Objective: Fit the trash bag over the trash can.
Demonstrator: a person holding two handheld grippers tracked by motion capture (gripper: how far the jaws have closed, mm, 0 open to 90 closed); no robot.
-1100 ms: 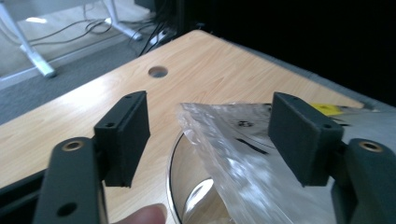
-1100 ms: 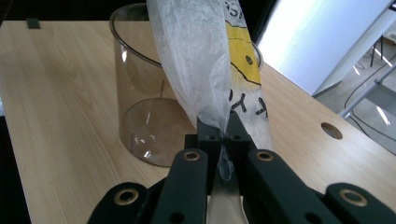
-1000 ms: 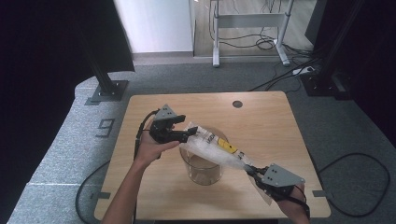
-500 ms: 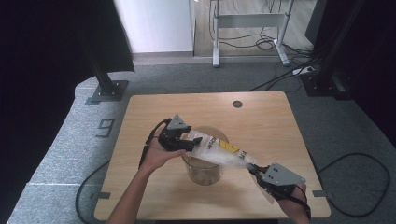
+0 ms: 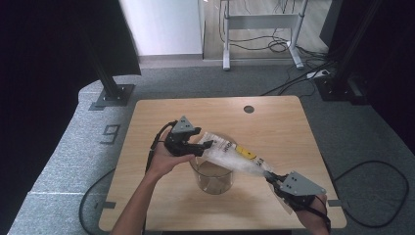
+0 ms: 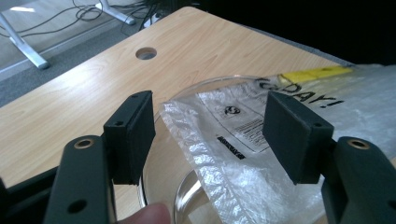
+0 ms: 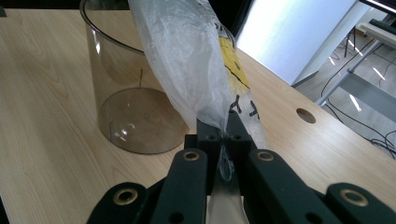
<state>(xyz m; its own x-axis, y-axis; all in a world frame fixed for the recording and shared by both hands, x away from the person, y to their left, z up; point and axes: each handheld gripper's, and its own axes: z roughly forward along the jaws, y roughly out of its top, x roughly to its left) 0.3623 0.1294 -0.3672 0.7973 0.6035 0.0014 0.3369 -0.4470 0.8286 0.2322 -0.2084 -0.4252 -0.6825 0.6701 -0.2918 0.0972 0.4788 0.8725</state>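
Note:
A clear plastic bag with black print and a yellow strip stretches slantwise over a round glass container in the middle of the wooden table. My right gripper is shut on the bag's lower right end, and in the right gripper view the pinched bag rises from the gripper past the container. My left gripper is at the bag's upper left end. In the left gripper view it stands open around the bag's crinkled edge, pads clear of it; its jaws have just been opening a little.
A round cable hole lies in the table's far side. Cables trail from both grippers over the table's edges. Beyond the table stand a black stand foot at the left and a metal frame with floor cables.
My left gripper has shifted slightly toward the bag's upper end above the container. The right gripper has kept still with the bag's other end pinched.

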